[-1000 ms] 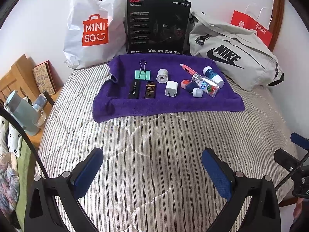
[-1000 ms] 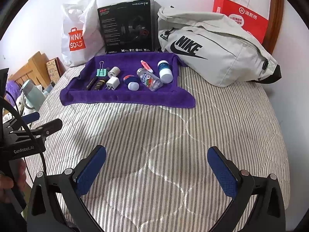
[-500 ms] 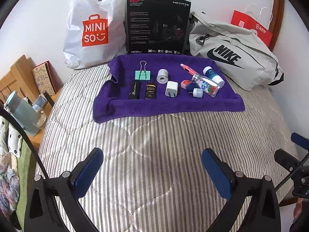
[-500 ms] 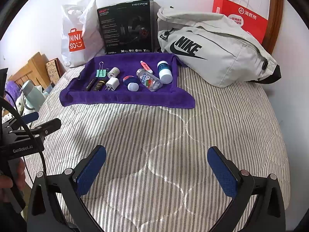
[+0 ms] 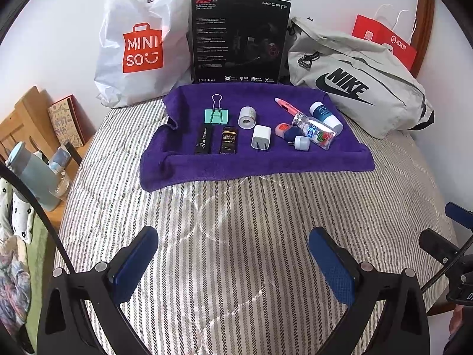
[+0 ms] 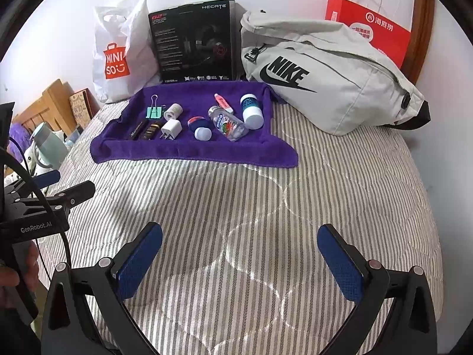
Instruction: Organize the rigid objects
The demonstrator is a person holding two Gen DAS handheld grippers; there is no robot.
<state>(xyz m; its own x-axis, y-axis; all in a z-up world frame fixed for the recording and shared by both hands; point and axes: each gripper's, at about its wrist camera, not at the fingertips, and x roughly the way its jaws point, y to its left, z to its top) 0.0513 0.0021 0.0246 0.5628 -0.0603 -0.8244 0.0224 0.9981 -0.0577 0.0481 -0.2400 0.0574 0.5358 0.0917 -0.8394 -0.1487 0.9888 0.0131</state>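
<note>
The striped bed (image 5: 236,236) lies under both wide-spread, empty grippers, left gripper (image 5: 233,261) and right gripper (image 6: 240,261). Well ahead of them, a purple towel (image 5: 257,159) carries the white charger (image 5: 261,137), binder clip (image 5: 217,115) and small bottles (image 5: 314,130).

Both fisheye views were bright and evenly lit, with soft, diffuse light and no hard shadows. The white wall (image 5: 59,29) was nearly washed out. Faint sheen ran along the quilt (image 6: 251,222) stitching. A soft shadow lay on the quilt near the right gripper (image 6: 239,254). Straight lines bowed strongly toward the edges, and black vignetting filled the corners. Focus was sharp at centre, softer at the rim.
</note>
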